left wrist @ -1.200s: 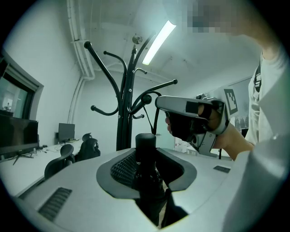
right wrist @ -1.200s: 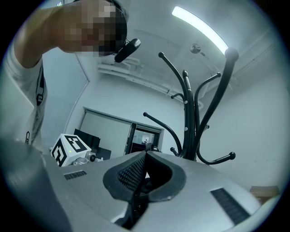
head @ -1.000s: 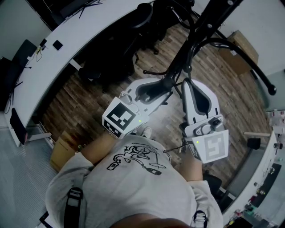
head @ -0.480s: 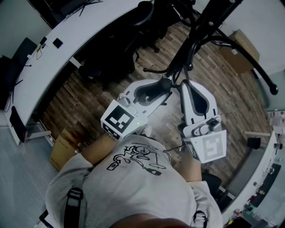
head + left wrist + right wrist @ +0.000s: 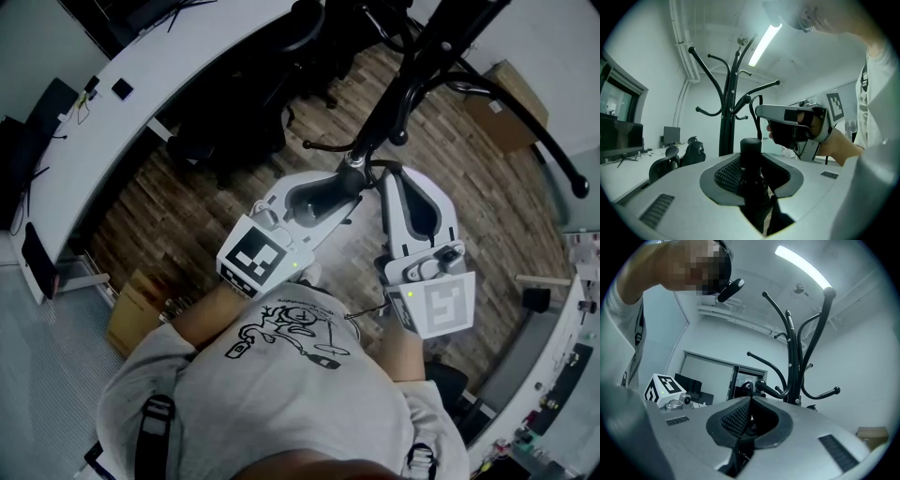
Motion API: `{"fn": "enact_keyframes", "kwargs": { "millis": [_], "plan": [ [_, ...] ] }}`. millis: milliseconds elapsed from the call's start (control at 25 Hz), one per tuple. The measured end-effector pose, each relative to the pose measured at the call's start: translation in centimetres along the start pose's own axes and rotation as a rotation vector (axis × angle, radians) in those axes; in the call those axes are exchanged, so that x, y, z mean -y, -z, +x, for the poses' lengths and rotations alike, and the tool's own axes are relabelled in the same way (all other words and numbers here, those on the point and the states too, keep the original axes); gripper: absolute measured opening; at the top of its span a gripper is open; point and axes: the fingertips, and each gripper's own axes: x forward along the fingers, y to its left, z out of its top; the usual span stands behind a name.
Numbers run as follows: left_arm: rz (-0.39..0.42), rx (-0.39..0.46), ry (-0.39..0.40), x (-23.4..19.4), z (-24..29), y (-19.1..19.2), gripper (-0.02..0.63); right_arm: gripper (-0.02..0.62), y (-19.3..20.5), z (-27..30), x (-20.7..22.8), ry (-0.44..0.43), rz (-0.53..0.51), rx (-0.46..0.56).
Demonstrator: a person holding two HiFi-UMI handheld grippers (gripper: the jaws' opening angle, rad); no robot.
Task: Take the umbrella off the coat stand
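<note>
The black coat stand (image 5: 412, 66) rises just ahead of both grippers, its curved hooks spreading overhead (image 5: 726, 117) (image 5: 794, 357). My left gripper (image 5: 351, 175) is shut on the umbrella (image 5: 751, 154), a black folded cylinder that stands upright between the jaws. Its lower part is hidden under the gripper. My right gripper (image 5: 389, 175) sits close beside it on the right. Its jaws (image 5: 750, 399) meet on a thin black strap loop (image 5: 753, 110) of the umbrella, next to a ball-tipped hook (image 5: 761, 385).
Black office chairs (image 5: 234, 122) stand by a long white desk (image 5: 122, 112) to the left. One cardboard box (image 5: 511, 103) lies beyond the stand, another (image 5: 131, 314) at my left. The stand's long hooks (image 5: 553, 159) reach out to the right.
</note>
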Motion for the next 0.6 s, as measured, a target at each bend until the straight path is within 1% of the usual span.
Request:
{"fn": "enact_keyframes", "kwargs": {
  "millis": [600],
  "plan": [
    [0.024, -0.042, 0.016, 0.7, 0.3, 1.5, 0.155, 0.032, 0.3, 0.3, 0.6, 0.027, 0.014, 0.001]
  ]
}}
